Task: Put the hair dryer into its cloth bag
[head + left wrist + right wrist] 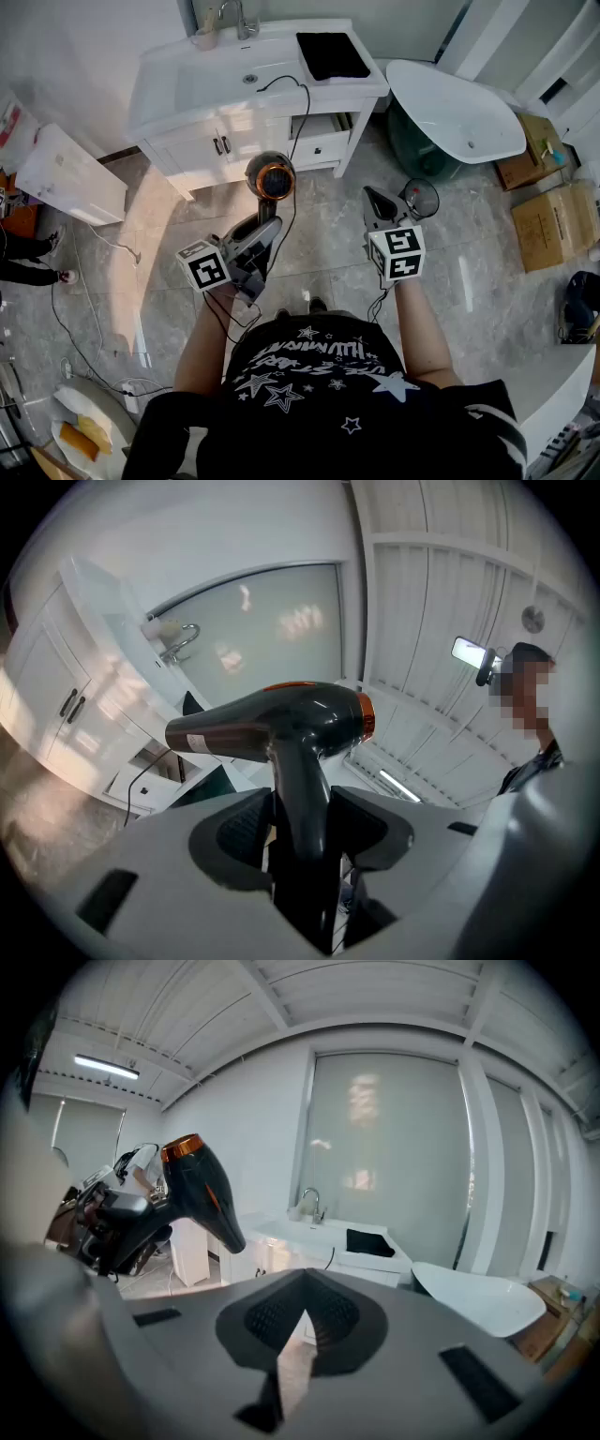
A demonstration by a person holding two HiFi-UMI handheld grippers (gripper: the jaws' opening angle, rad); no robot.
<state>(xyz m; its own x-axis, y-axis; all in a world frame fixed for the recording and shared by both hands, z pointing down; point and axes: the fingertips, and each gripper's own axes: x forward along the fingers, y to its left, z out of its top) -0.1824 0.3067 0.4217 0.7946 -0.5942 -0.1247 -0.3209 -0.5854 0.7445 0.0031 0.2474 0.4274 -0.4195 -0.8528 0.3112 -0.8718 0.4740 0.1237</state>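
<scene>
Jaws of the left gripper [302, 814] were clamped on the handle of the dryer [281, 724], which hung in the air before the counter [159, 94], off its front edge. The right gripper [302, 1312] had its jaws together with nothing between them, and was held near the dryer but apart from it.

The handle ran roughly level, from the jaws toward the counter. The barrel, its long axis, stood steeply across it, with the orange-ringed rear up and the nozzle down toward the floor. The cord [298, 122] led up onto the counter.

The bag [332, 55] lay flat at the counter's right end, untouched. The step looked like carrying the dryer to the bag. Next the right gripper would probably need to lift and open the bag's mouth, and the barrel would have to be turned in line with it.
</scene>
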